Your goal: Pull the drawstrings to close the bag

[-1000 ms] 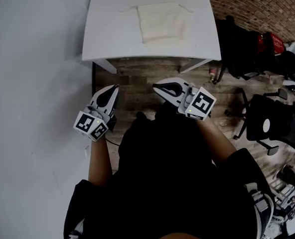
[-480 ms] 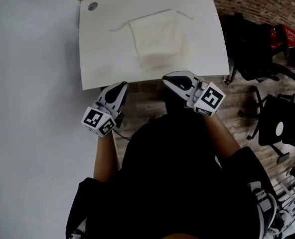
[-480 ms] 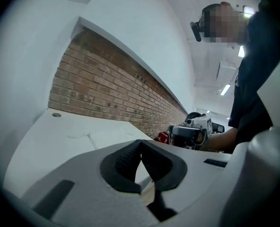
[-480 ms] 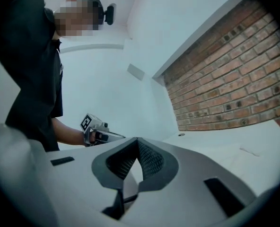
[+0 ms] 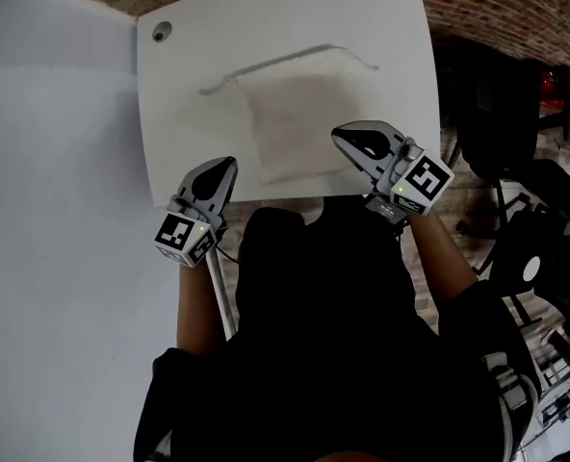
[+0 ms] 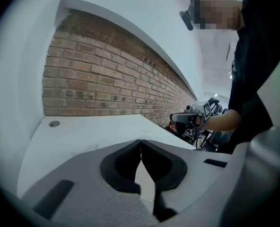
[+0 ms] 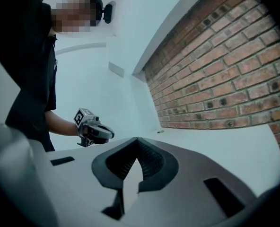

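Observation:
A pale cloth drawstring bag lies flat on the white table, its mouth toward the far edge with thin strings trailing left and right. My left gripper hovers over the table's near edge, left of the bag, shut and empty. At the bag's near right corner my right gripper is likewise shut with nothing in it. In the left gripper view the jaws meet at the tips, and the right gripper shows beyond. The right gripper view shows its closed jaws and the left gripper.
A round cable grommet sits in the table's far left corner. Behind the table runs a brick wall. Black office chairs and gear crowd the wooden floor on the right. A white wall surface fills the left.
The person has stepped up to the table: both grippers, earlier over the floor in front of it, now reach over its near edge by the bag. Both stayed shut.

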The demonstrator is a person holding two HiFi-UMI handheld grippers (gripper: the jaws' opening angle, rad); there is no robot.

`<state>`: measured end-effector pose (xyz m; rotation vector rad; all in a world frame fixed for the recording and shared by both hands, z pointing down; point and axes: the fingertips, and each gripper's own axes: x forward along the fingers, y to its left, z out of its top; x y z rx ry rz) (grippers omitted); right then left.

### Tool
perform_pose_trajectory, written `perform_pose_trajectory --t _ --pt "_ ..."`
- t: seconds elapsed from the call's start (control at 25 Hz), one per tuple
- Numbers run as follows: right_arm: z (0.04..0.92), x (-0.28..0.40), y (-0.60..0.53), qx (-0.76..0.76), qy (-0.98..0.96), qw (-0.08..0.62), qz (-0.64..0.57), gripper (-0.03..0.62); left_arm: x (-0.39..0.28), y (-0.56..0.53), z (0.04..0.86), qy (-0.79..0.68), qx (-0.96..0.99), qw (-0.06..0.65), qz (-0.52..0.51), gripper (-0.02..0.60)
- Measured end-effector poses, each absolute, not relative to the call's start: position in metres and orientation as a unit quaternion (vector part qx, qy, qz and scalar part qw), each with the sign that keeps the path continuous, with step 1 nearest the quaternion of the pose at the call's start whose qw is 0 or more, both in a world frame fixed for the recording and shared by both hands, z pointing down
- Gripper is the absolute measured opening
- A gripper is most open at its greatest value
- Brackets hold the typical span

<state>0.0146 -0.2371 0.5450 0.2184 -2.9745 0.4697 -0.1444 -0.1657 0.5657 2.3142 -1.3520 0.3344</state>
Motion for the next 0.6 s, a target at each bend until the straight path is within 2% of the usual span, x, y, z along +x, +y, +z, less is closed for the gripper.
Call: perform_pose_trajectory --t 0.2,0.4,0.44,0.56,0.6 --pt "0.569 0.014 -0.276 0.117 -0.976 0.089 0.161 0.008 -0.179 -0.199 0.585 -0.481 0.839 0.21 0.146 0.018" --pt "0.584 -0.021 -0.28 0.125 -0.974 0.119 0.149 0.008 -0.234 -0.234 0.63 -0.456 0.852 0.221 0.133 0.02" --pt "0.584 -0.031 -0.279 0.126 -0.974 0.118 0.147 0.008 -0.245 -0.242 0.639 -0.446 0.856 0.22 0.143 0.03" --pt "0.59 -0.054 -0.27 0.122 -0.972 0.12 0.16 0.008 -0.268 -0.261 0.663 -0.408 0.868 0.205 0.194 0.136" --pt "0.596 -0.057 -0.267 0.121 -0.97 0.126 0.169 0.008 -0.273 -0.266 0.67 -0.395 0.872 0.198 0.212 0.144"
